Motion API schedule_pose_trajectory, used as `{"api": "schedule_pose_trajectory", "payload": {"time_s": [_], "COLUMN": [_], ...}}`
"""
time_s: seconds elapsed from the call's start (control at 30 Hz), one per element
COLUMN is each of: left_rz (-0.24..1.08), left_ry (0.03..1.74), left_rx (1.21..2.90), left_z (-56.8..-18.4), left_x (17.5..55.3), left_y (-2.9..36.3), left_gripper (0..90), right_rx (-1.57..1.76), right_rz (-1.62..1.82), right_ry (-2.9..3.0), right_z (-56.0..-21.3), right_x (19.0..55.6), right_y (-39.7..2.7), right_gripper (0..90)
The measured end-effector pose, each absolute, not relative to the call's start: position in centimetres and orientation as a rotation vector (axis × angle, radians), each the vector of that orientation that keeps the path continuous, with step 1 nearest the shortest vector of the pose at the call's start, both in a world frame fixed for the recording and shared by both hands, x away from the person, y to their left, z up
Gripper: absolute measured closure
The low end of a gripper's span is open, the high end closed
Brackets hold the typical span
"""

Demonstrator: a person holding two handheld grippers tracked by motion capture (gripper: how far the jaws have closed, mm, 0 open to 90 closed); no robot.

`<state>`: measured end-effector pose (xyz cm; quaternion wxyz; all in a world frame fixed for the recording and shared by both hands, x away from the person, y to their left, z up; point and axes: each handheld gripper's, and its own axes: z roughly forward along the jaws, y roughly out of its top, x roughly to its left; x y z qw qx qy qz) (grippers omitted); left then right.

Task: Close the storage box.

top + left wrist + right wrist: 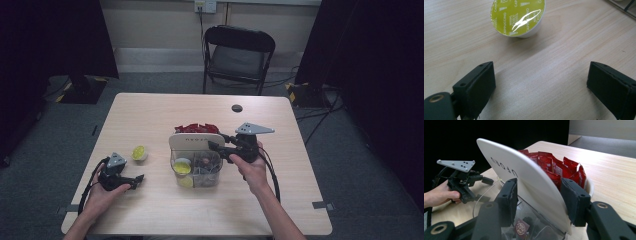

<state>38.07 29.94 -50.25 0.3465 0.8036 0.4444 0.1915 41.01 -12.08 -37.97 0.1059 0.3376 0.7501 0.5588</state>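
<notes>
Gripping the white lid (524, 182) of the clear box (196, 170) with the right gripper (218, 148), we keep the left gripper (139, 179) spread wide and empty over bare table (150, 115).

From the high view, the box sits near the middle of the table, divided into compartments; we see a yellow-green capsule in its near left part and dark small items beside it. The lid stands tilted on edge at the far side of the box, with the right jaws closed on either face of it. Red packets (559, 167) stand in a white container just behind the lid, which partly hides them. A loose capsule (517, 17) with a yellow-green foil top lies on its side just ahead of the left jaws, apart from them. A black folding chair (239, 55) stands beyond the table.
</notes>
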Motion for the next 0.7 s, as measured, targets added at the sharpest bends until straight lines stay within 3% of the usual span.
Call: {"api": "schedule_pose_trajectory", "payload": {"time_s": [0.7], "left_rz": [0.496], "left_ry": [1.146], "left_rx": [2.089], "left_z": [-50.26], "left_x": [38.13], "left_y": [29.99], "left_gripper": [7.5], "right_rx": [0.988], "right_rz": [1.657], "right_ry": [2.247], "right_z": [-37.93], "right_x": [40.46], "right_y": [-11.8], "right_gripper": [43.7]}}
